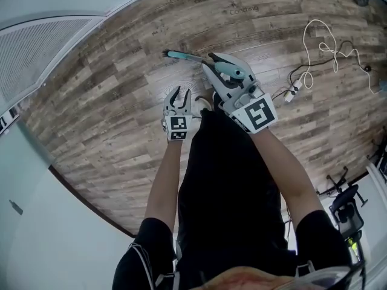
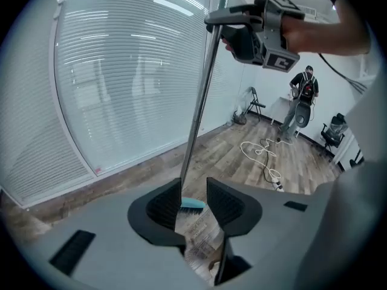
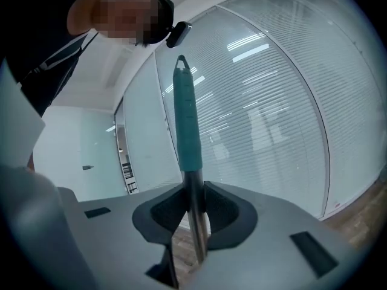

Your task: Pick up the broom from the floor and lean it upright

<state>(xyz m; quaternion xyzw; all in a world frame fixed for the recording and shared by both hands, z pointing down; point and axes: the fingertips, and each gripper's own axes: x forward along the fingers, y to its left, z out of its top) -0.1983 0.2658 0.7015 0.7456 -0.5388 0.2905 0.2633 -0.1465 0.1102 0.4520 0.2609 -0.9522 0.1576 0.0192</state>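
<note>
The broom stands nearly upright, with its teal head [image 2: 192, 205] down on the wood floor and its metal pole [image 2: 198, 107] rising from it. My right gripper [image 3: 192, 189] is shut on the pole just below the teal grip [image 3: 186, 119], which sticks up past the jaws. In the head view the right gripper [image 1: 221, 64] holds that grip [image 1: 233, 71] above the broom head [image 1: 181, 55]. My left gripper [image 2: 193, 189] is open lower down; the pole runs past the tip of its left jaw, with no pad pressing on it. In the head view the left gripper [image 1: 181, 94] hangs to the left of the right one.
A white cable with a power strip [image 1: 314, 47] lies on the floor to the right, also visible as a cable [image 2: 263, 156]. A curved glass wall with blinds [image 2: 121, 71] stands behind the broom. Another person [image 2: 300, 104] stands far back beside chairs. Black equipment [image 1: 347, 207] sits at the lower right.
</note>
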